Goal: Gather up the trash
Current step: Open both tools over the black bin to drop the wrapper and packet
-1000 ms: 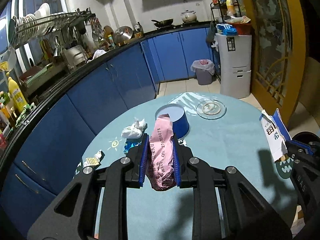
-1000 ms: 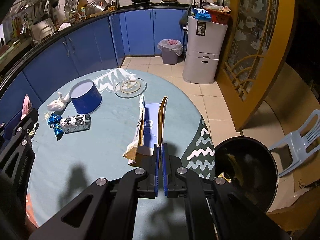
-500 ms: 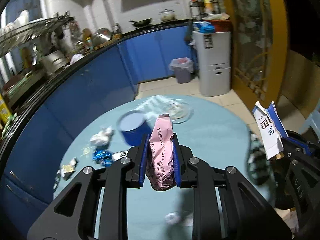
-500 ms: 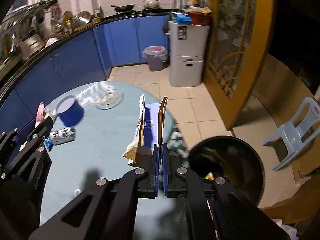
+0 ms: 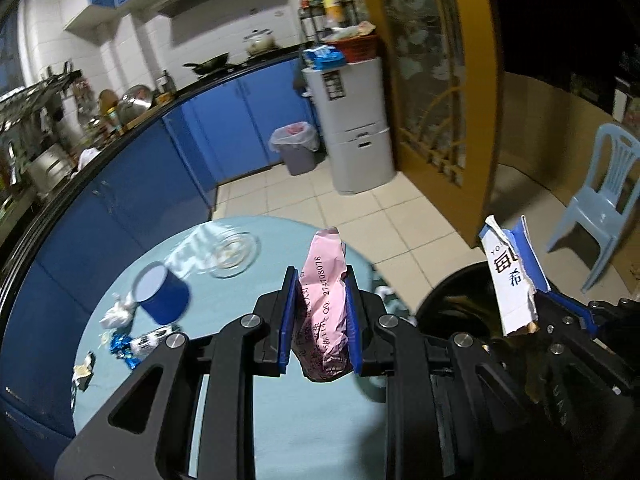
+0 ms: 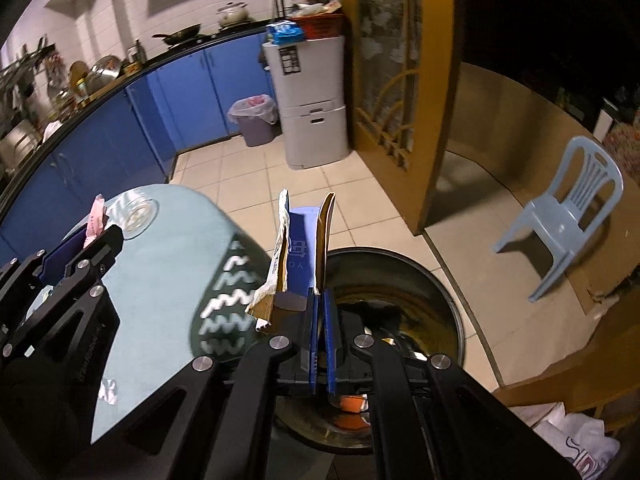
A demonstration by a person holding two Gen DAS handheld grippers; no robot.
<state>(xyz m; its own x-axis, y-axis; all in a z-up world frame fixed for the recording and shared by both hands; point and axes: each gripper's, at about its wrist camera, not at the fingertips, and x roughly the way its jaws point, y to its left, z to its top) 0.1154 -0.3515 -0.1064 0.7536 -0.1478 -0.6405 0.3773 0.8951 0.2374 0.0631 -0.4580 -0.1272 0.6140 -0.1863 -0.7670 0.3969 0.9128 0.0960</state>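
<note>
My left gripper (image 5: pixel 321 276) is shut on a crumpled pink wrapper (image 5: pixel 323 304), held above the round table's right edge. My right gripper (image 6: pixel 320 294) is shut on a torn blue and white carton (image 6: pixel 299 252) and holds it over the near rim of the black trash bin (image 6: pixel 436 280) on the floor. The bin also shows in the left wrist view (image 5: pixel 452 304), right of the table. The carton (image 5: pixel 510 276) and the pink wrapper (image 6: pixel 95 222) each show in the other view.
On the light blue table (image 5: pixel 248 304) lie a blue cup (image 5: pixel 162 298), a glass plate (image 5: pixel 232 254), a crumpled tissue (image 5: pixel 118 314) and several wrappers (image 5: pixel 132 346). A plastic chair (image 6: pixel 568 216) stands right of the bin. Blue cabinets (image 5: pixel 140 196) curve behind.
Both grippers have swung right with their trash, from over the table's middle to its right edge. The black bin has come under the right gripper.
</note>
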